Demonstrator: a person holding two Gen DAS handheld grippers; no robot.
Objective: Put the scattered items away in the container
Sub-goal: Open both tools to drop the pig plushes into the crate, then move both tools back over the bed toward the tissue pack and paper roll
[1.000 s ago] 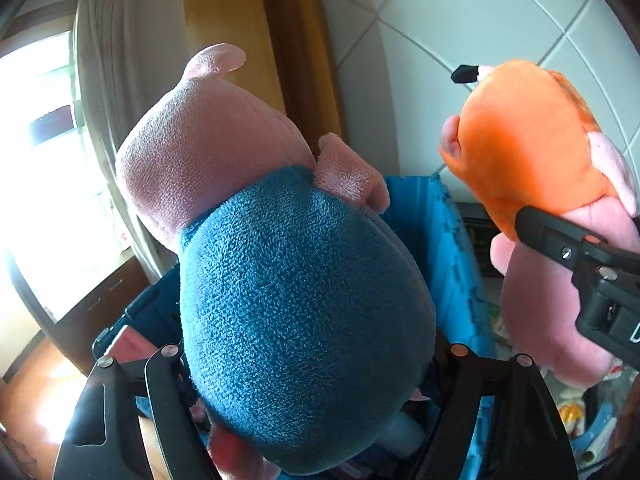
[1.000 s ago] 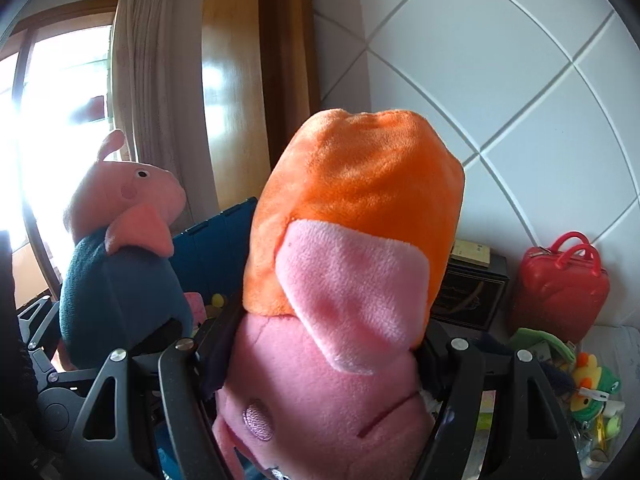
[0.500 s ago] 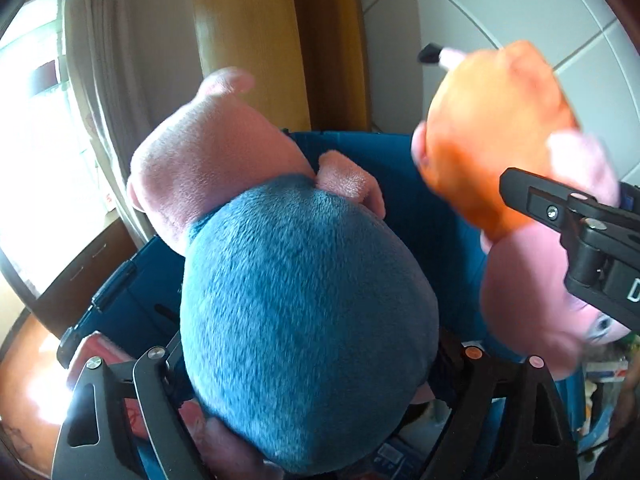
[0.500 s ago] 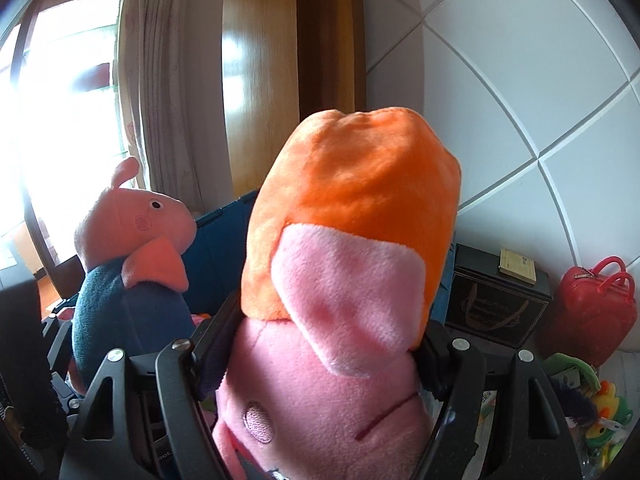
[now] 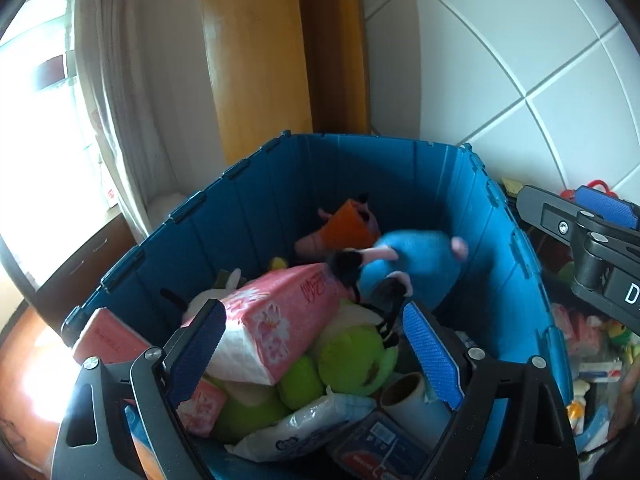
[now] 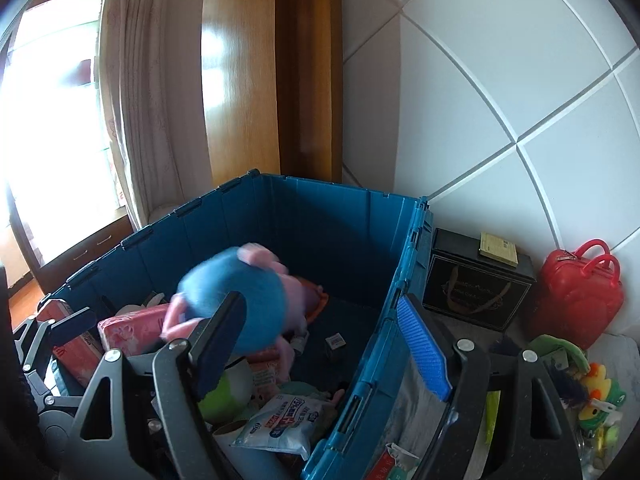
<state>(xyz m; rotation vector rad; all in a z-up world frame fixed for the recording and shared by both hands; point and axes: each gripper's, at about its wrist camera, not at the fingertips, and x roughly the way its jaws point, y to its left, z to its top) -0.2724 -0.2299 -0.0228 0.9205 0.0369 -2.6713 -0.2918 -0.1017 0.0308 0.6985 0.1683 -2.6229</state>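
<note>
The blue crate [image 5: 256,204] stands against the tiled wall, also in the right wrist view [image 6: 344,216]. The blue-bodied pig plush [image 5: 416,260] is blurred inside it, also in the right wrist view [image 6: 236,292]. The orange-bodied pig plush [image 5: 344,228] lies at the crate's back, partly hidden behind the blue one [image 6: 316,300]. My left gripper [image 5: 316,356] is open and empty over the crate's near side. My right gripper [image 6: 320,344] is open and empty over the crate's right wall.
The crate holds pink tissue packs [image 5: 280,320], green plush toys [image 5: 352,356], a white wipes pack [image 6: 280,420] and a cardboard roll [image 5: 404,392]. Outside at right stand a black box [image 6: 476,284], a red toy case [image 6: 576,280] and small toys [image 6: 600,404].
Both grippers opened and let go of their plush pigs, which dropped into the blue crate. The blue pig is blurred, still moving. Both grippers tilted down towards the crate.
</note>
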